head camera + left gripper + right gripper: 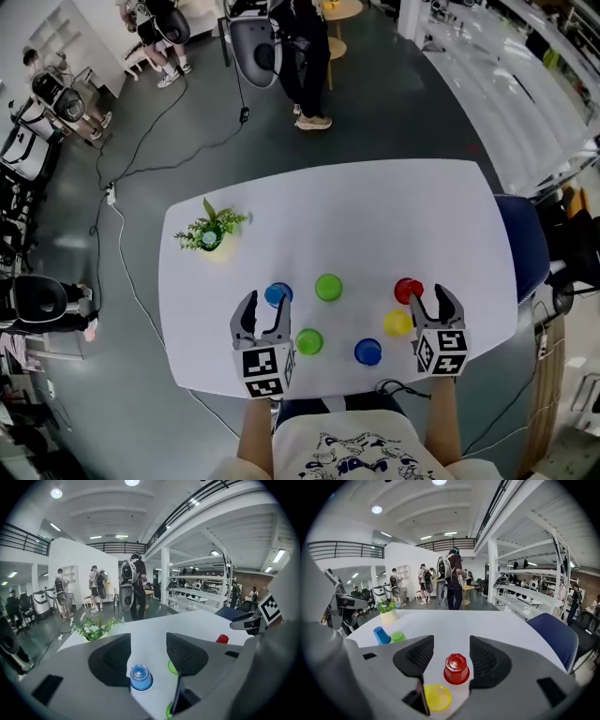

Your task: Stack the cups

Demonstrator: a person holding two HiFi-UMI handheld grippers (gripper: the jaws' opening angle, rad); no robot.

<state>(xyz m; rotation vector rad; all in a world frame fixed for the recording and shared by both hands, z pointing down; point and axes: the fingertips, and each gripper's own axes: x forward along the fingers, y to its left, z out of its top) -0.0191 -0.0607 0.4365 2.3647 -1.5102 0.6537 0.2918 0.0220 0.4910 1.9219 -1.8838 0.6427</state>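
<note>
Nearest us on the table (375, 206) sit a blue cup (367, 352), a green cup (308, 341) and a yellow cup (397, 323). Our left gripper (263, 311) has its jaws wide apart and grips nothing; a second blue cup (140, 677) stands upside down between them. Our right gripper (431, 298) is just as wide and empty, with an upside-down red cup (456, 669) between its jaws. Beyond stand the other green cup (328, 287) and a plant (212, 230).
</note>
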